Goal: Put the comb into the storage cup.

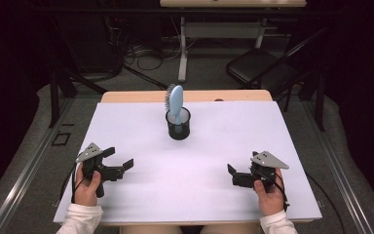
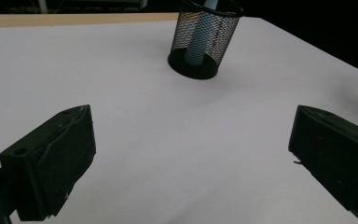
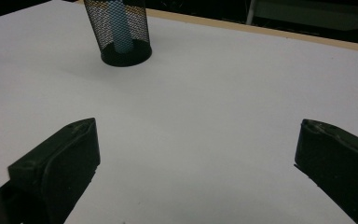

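Note:
A black mesh cup (image 1: 178, 126) stands on the white table sheet (image 1: 199, 161) at the middle back. A light blue hairbrush (image 1: 175, 103) stands upright in it, bristle head up. The left gripper view has the cup (image 2: 205, 39) ahead with the brush handle (image 2: 199, 37) inside; in the right gripper view the cup (image 3: 118, 32) is at far left. My left gripper (image 1: 119, 158) rests open near the front left, nothing between its jaws. My right gripper (image 1: 238, 170) rests open near the front right, also holding nothing. Both are well short of the cup.
The sheet covers a wooden table whose back edge (image 1: 185, 95) shows behind the cup. Beyond it stand another table's legs (image 1: 182, 53), cables on the floor and a black chair (image 1: 260, 68). Dark frame struts (image 1: 58, 92) flank the sides.

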### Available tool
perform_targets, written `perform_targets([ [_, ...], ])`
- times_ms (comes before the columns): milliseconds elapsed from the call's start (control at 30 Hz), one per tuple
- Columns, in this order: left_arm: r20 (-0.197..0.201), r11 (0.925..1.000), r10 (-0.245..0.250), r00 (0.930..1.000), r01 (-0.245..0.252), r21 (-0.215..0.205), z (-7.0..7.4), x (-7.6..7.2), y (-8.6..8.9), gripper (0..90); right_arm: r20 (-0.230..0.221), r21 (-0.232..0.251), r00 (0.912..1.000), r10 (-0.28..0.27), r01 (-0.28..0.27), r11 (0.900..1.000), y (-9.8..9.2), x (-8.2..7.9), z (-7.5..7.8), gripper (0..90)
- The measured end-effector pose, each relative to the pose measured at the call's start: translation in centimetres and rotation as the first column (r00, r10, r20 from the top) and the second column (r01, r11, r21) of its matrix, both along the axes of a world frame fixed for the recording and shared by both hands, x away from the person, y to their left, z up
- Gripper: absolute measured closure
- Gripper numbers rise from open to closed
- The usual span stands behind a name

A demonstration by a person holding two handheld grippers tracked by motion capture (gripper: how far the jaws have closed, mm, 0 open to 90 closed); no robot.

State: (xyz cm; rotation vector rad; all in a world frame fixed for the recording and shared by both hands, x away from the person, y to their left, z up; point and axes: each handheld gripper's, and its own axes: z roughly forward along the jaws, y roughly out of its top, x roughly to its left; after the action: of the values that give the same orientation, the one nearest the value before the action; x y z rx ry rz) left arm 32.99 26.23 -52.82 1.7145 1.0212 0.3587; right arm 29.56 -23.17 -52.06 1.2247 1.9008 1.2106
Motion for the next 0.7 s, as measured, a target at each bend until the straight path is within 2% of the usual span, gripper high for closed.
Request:
perform_targets([
  [100, 0.003, 1.0, 0.009, 1.0, -0.009, -0.004, -0.2, 0.0, 0.3, 0.4, 0.003, 0.004, 1.0, -0.008, 0.008, 1.0, -0.2, 0.1, -0.3, 0.0],
  [267, -0.001, 0.9996, 0.021, 0.9998, -0.021, -0.018, -0.5, 0.1, 0.7, 0.4, -0.019, 0.01, 0.9997, -0.017, 0.017, 1.0, -0.4, 0.4, -0.8, 0.0],
  [700, -0.016, 0.9988, 0.049, 0.9987, -0.049, 0.002, -1.3, 0.3, 1.2, 0.4, -0.042, 0.014, 0.9985, -0.037, 0.037, 0.999, -0.8, 0.8, -1.5, 0.0],
])
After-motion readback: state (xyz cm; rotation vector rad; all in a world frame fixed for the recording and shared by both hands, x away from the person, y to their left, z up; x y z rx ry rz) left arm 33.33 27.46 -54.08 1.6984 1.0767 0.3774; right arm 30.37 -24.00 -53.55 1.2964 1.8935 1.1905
